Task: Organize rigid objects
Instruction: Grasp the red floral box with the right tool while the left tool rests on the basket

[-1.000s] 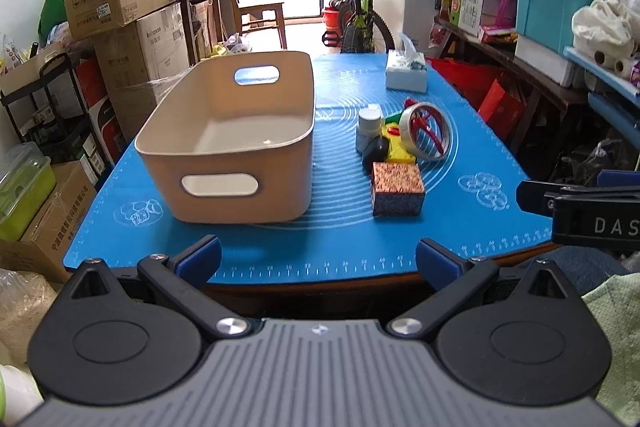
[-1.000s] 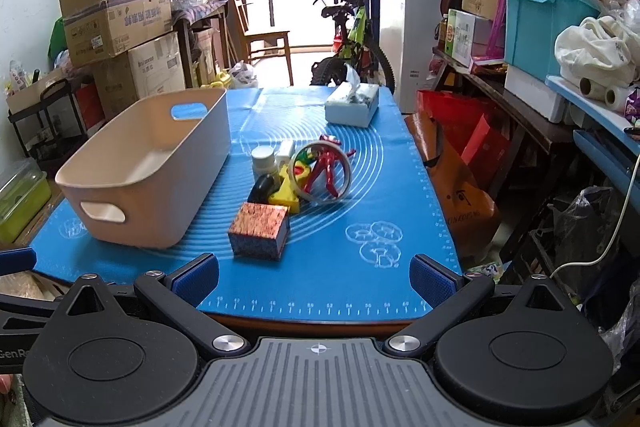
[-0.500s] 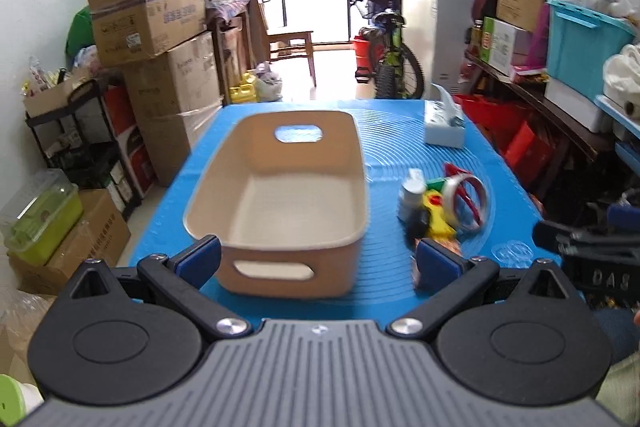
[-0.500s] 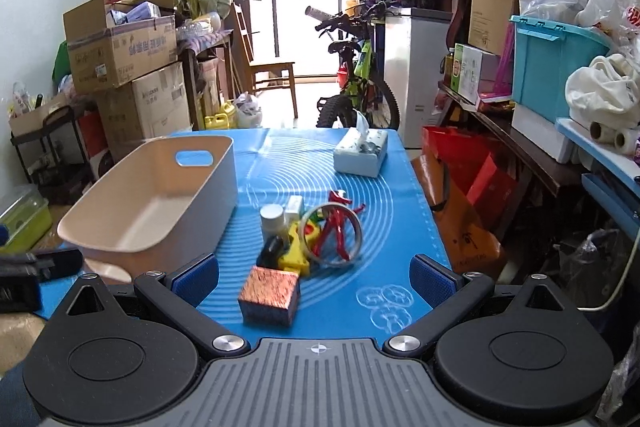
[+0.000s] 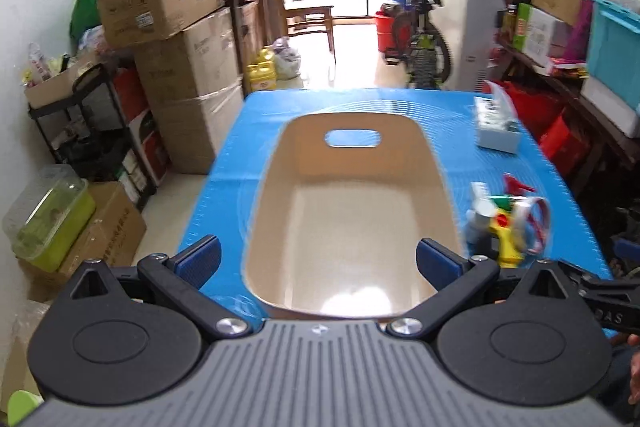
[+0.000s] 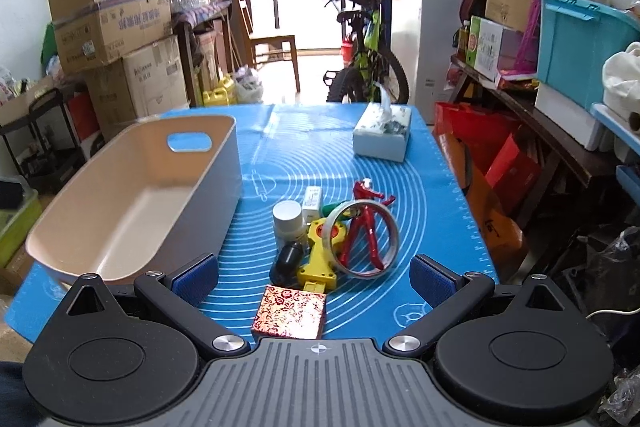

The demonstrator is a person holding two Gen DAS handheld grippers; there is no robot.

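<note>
Two open tongs, patterned box [image 6: 289, 311] between right tongs [image 6: 314, 277]

A cluttered home storage room, by the look of it; stacked cardboard boxes [image 6: 108, 27] line the left wall; a bicycle [image 6: 366, 63] stands before a bright window beside what may be a white freezer [image 6: 424, 43]; a teal plastic tub [image 6: 576, 51] and bags crowd the right-hand shelves; a wooden chair [image 6: 276, 43] sits beyond the blue-matted surface [image 6: 432, 187].
</note>
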